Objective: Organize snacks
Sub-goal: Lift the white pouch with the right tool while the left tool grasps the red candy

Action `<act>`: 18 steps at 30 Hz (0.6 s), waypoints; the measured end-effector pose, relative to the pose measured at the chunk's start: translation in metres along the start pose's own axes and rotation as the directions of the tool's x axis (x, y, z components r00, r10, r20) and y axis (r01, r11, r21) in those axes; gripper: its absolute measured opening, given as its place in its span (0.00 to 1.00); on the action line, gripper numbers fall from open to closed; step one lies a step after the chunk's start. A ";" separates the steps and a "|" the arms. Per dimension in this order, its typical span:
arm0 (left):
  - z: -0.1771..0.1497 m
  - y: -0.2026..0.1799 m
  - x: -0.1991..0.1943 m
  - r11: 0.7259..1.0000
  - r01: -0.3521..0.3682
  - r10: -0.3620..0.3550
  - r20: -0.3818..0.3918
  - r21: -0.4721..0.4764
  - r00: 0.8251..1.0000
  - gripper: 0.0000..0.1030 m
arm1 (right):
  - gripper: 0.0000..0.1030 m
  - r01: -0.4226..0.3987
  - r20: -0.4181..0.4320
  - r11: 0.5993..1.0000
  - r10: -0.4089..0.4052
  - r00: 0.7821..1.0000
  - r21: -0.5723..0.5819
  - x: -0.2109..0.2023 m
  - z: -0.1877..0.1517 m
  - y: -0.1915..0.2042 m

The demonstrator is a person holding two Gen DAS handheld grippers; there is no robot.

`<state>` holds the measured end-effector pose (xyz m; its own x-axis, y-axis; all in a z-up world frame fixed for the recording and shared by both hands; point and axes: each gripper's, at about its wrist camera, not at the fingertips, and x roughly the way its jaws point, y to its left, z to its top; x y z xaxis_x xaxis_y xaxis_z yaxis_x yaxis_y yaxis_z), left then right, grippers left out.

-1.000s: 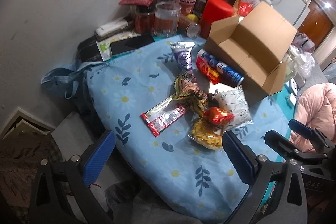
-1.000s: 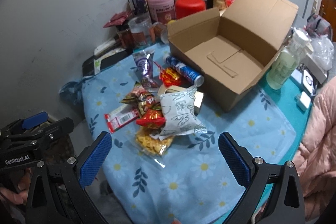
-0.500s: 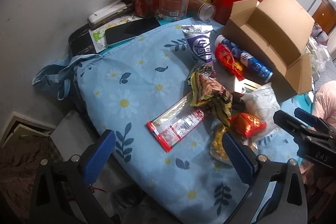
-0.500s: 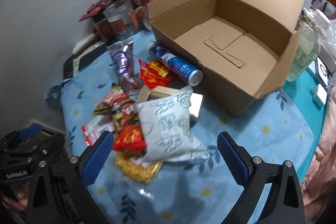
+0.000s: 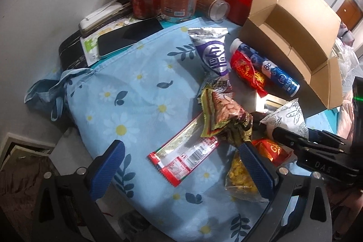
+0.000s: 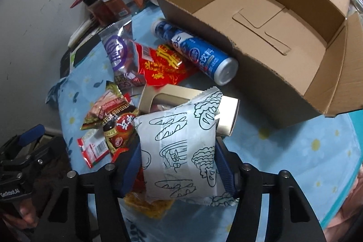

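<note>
Two views to go through. From my left wrist camera, the left gripper hangs with its blue-padded fingers spread wide and nothing gripped, over the flat red-and-clear strip packet lying on the blue daisy-print cloth that covers the surface. The crumpled brown-and-green foil snack bag sits just beyond the strip, and the yellow crisp bag touches my right-hand finger.

From my right wrist camera, the right gripper has just been closing, and both pads now press the sides of the puffy white pouch with dark line drawings, which lies on the snack pile near the cloth's near edge. The open brown cardboard box stands empty just behind it, with the blue drink bottle lying against its front wall.

I judge the pouch light, soft and air-filled, with slick film. I would hold it across its middle, gently, so it neither bursts nor slips out.
</note>
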<state>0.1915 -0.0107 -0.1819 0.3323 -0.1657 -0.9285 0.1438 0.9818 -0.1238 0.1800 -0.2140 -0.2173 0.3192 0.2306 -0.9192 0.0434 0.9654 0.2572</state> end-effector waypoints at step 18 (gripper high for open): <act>-0.018 -0.059 0.003 0.981 0.183 -0.178 -0.076 0.061 0.981 0.90 | 0.51 0.045 -0.026 0.993 -0.043 0.999 0.105 -0.026 -0.041 -0.038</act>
<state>0.1672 -0.0677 -0.1838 0.2299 -0.3305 -0.9153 0.2583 0.9275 -0.2701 0.1310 -0.2516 -0.2156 0.2923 0.1922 -0.9368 0.1569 0.9567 0.2452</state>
